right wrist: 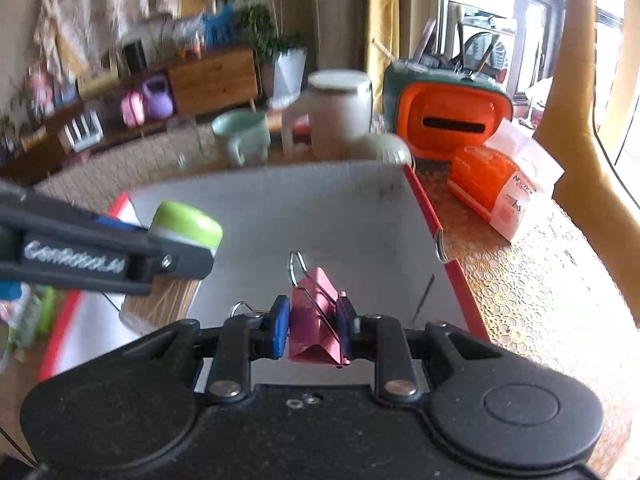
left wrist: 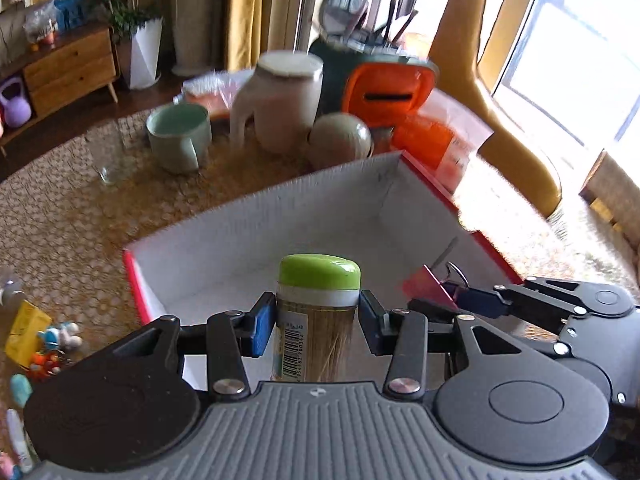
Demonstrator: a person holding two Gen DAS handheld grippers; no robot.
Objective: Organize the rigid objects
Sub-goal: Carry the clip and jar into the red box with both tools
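My left gripper [left wrist: 318,326] is shut on a toothpick jar [left wrist: 316,316] with a green lid and holds it upright over the red-edged white box [left wrist: 320,216]. The jar also shows in the right wrist view [right wrist: 186,226], at the left. My right gripper [right wrist: 313,324] is shut on a pink binder clip [right wrist: 314,320] and holds it above the box [right wrist: 320,200] near its right side. In the left wrist view the right gripper [left wrist: 456,300] and the clip [left wrist: 428,286] are to the right of the jar.
Behind the box on the woven tablecloth stand a green mug [left wrist: 178,136], a white pitcher [left wrist: 280,104], a round lidded pot [left wrist: 340,138], an orange container [left wrist: 388,94] and an orange packet [right wrist: 496,188]. Small toys [left wrist: 48,344] lie at the left. A yellow chair [left wrist: 496,92] is at the right.
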